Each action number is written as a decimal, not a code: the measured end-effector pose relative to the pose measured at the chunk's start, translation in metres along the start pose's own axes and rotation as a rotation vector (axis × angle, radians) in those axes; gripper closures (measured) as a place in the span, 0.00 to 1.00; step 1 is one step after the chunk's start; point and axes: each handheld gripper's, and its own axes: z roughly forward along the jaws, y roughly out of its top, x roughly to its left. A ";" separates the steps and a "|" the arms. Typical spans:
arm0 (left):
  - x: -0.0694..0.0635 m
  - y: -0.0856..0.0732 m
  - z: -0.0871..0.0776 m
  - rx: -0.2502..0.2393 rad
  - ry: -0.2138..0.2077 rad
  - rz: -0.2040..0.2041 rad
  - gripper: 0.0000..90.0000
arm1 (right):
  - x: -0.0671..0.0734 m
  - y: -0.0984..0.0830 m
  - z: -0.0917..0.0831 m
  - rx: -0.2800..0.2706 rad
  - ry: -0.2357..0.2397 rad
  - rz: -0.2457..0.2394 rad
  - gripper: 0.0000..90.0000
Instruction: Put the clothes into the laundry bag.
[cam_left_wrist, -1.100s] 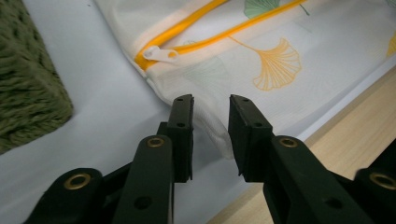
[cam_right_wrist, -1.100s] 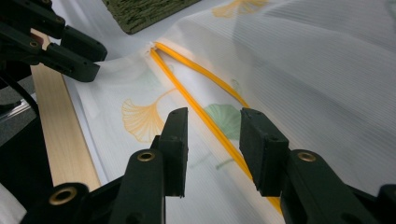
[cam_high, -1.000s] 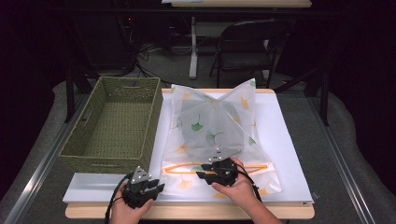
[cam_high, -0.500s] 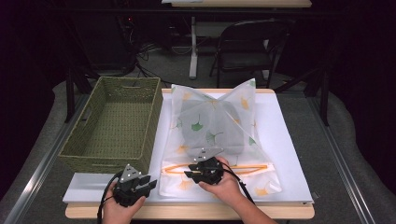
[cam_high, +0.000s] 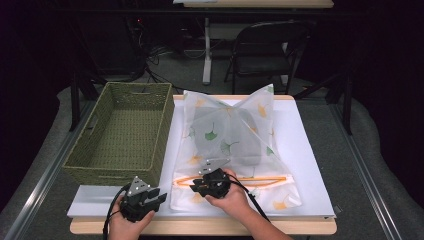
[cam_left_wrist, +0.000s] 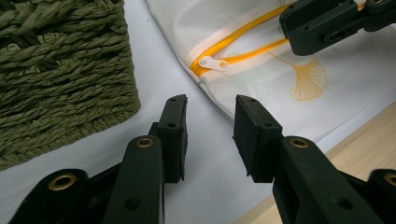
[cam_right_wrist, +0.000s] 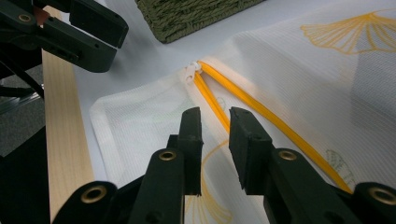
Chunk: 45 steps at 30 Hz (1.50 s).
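Right claw (cam_high: 196, 185), jaws just closing yet apart, straddles the orange zipper (cam_right_wrist: 212, 100) of the mesh bag (cam_high: 235, 135); left claw (cam_high: 159, 195) apart over the white surface (cam_high: 310, 150), empty.

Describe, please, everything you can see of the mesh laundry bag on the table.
The mesh laundry bag is white, translucent fabric printed with yellow and green ginkgo leaves. It lies on the white table beside the woven basket, its far end peaked up. An orange zipper runs across its near end, parted, with a white pull at the left. The right gripper hovers over the zipper, jaws just closing, nothing pinched yet.
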 end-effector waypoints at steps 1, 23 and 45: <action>0.000 0.000 0.000 0.001 -0.002 -0.001 0.72 | 0.000 0.001 0.001 -0.003 0.003 -0.008 0.83; 0.001 0.000 0.001 -0.007 0.003 -0.007 0.72 | 0.012 0.011 0.023 -0.002 -0.004 -0.052 0.76; -0.002 -0.002 0.006 0.007 -0.016 -0.014 0.72 | 0.020 0.018 0.049 0.049 -0.035 -0.127 0.90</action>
